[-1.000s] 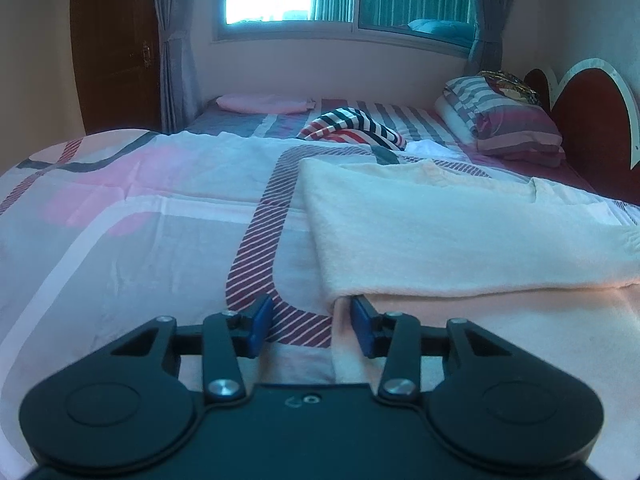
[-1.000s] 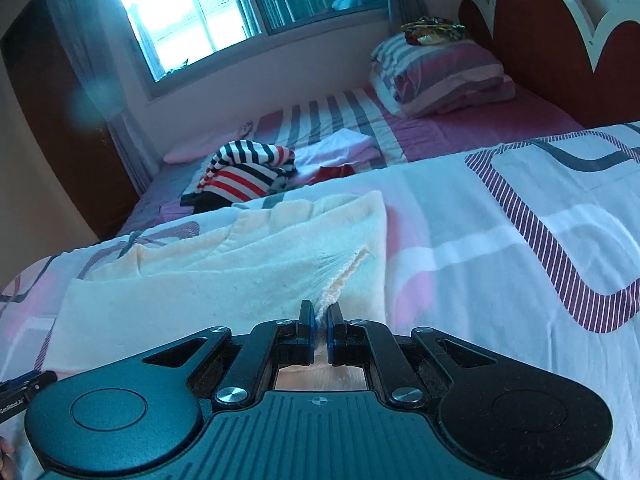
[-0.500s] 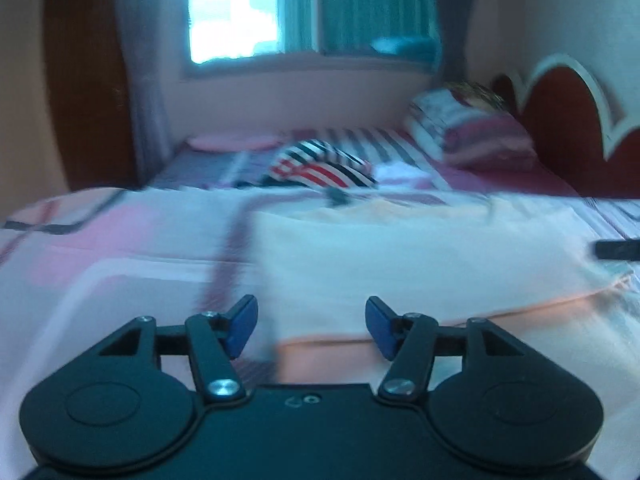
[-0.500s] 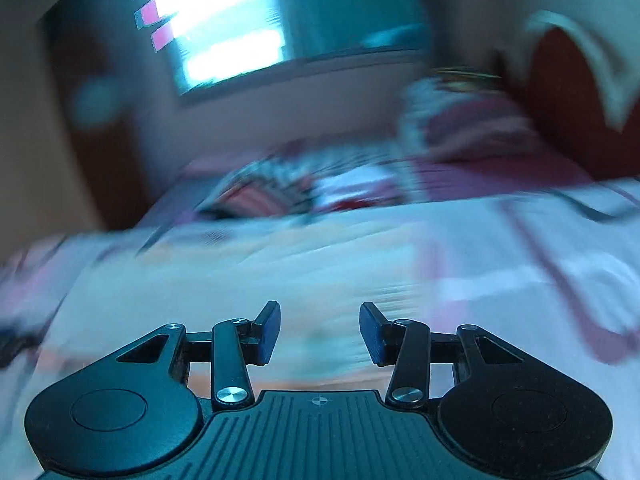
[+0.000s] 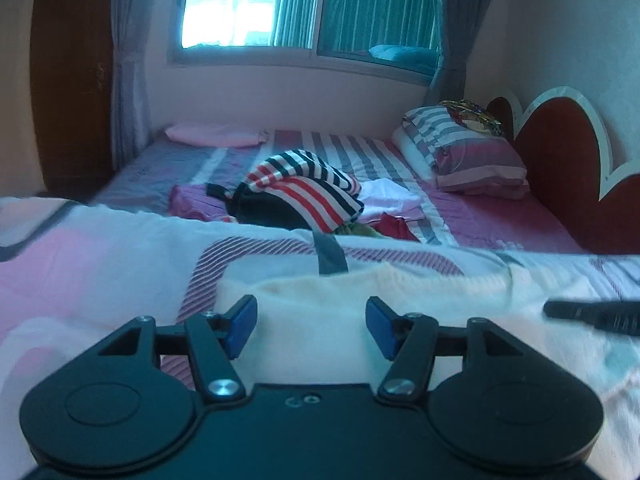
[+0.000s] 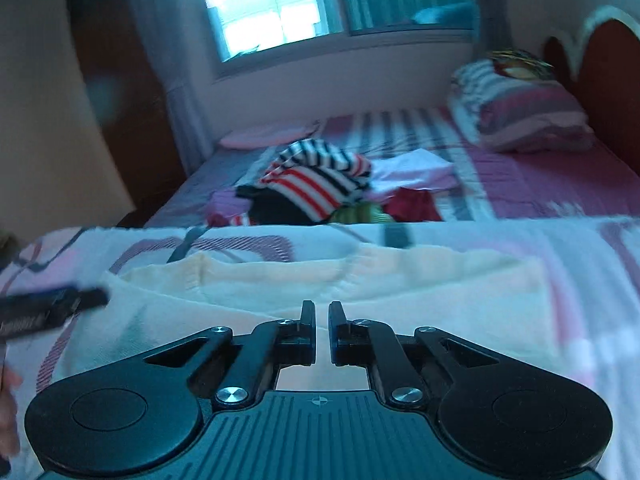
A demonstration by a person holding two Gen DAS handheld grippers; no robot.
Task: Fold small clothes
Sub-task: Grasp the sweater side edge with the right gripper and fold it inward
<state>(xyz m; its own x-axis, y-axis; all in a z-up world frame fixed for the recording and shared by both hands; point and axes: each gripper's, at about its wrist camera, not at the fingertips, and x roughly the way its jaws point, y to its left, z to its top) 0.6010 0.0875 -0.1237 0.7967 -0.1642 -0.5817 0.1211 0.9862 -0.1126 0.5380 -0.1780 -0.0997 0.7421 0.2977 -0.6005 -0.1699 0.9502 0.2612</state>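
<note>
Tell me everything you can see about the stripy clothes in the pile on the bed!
The stripy clothes lie crumpled on top of a heap in the middle of the far bed. They look soft, with white, dark and red stripes: thin dark ones higher up, broad red ones lower down. They are unfolded and bunched. Black cloth pokes out beneath them, a white piece and a red piece lie beside them. No gripper touches them.

free: quilt (image 5: 100, 264) at frame left, open | blocked: clothes pile (image 5: 304, 196) centre; pillows (image 5: 460, 152) and headboard (image 5: 560, 168) upper right
</note>
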